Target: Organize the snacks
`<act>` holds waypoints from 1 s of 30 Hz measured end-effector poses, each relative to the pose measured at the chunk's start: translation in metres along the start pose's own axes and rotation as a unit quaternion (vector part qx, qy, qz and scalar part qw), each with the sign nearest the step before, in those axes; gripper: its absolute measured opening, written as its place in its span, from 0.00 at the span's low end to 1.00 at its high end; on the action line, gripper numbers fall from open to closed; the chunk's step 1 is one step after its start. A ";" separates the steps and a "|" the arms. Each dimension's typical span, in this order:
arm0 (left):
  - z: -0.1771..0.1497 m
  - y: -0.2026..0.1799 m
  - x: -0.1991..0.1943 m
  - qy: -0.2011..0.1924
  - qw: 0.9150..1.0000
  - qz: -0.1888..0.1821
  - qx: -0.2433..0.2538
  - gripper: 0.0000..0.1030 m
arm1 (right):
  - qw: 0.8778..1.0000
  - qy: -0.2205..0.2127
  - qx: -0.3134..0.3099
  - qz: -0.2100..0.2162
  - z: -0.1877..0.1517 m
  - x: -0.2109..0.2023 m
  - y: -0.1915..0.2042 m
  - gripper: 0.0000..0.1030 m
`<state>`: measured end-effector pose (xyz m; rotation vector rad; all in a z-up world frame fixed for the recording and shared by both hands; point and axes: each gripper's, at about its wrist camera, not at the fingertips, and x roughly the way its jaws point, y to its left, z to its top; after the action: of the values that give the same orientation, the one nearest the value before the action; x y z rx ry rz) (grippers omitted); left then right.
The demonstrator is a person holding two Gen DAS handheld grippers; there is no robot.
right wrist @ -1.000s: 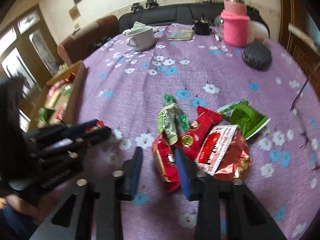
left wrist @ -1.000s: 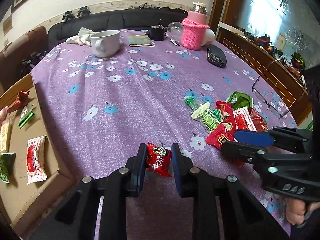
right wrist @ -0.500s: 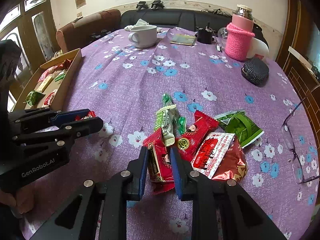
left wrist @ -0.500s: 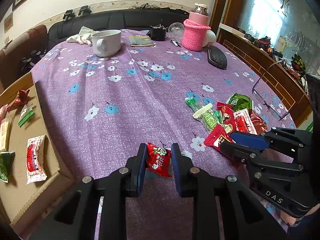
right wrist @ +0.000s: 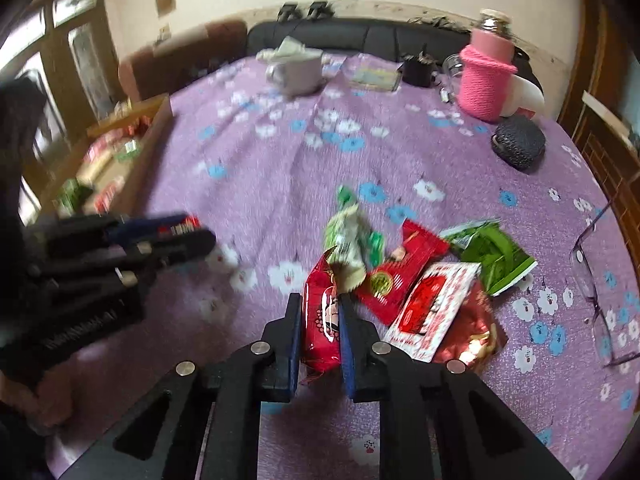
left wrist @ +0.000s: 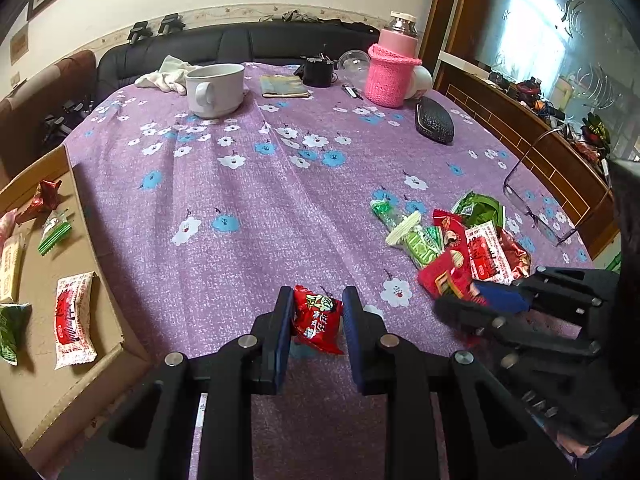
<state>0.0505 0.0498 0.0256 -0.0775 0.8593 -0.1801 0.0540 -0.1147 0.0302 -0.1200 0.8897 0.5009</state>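
Round table under a purple flowered cloth (left wrist: pixel 256 208); black sofa (left wrist: pixel 256 42) behind it at the top of the frame.

Far edge of the table: white mug (left wrist: pixel 215 89), pink knitted flask (left wrist: pixel 394 72), black pouch (left wrist: pixel 435 121). Glasses (right wrist: pixel 600 280) at the right edge.

Cardboard tray (left wrist: pixel 116 316), left edge of the left wrist view, holds several packets, among them a red-and-white one (left wrist: pixel 72 320).

Snack pile (right wrist: pixel 420 280), right of centre in the right wrist view: green, red and red-and-white wrappers overlapping one another.

Left gripper (left wrist: pixel 316 320), bottom centre of its view: jaws narrow, clamped on a small red packet (left wrist: pixel 318 318), which seems to be lifted clear of the cloth.

Right gripper (right wrist: pixel 320 320), bottom centre of its view: jaws have just been closing and now pinch a red snack bag (right wrist: pixel 322 320) at the near left edge of the pile. This view is motion-blurred, so whether the bag has left the cloth cannot be told.
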 end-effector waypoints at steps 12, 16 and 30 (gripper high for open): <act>0.001 -0.012 -0.018 -0.056 0.997 0.032 0.029 0.23 | 0.995 -0.074 0.060 0.034 0.009 -0.029 -0.010 0.17; 0.001 -0.015 -0.020 -0.065 0.996 0.044 0.038 0.23 | 0.995 -0.075 0.059 0.038 0.008 -0.030 -0.008 0.17; -0.002 -0.023 -0.028 -0.092 0.991 0.076 0.063 0.23 | 0.994 -0.079 0.062 0.043 0.007 -0.032 -0.010 0.17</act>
<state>0.0284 0.0323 0.0485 0.0886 0.6656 -0.0814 0.0471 -0.1328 0.0581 0.0715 0.7705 0.5256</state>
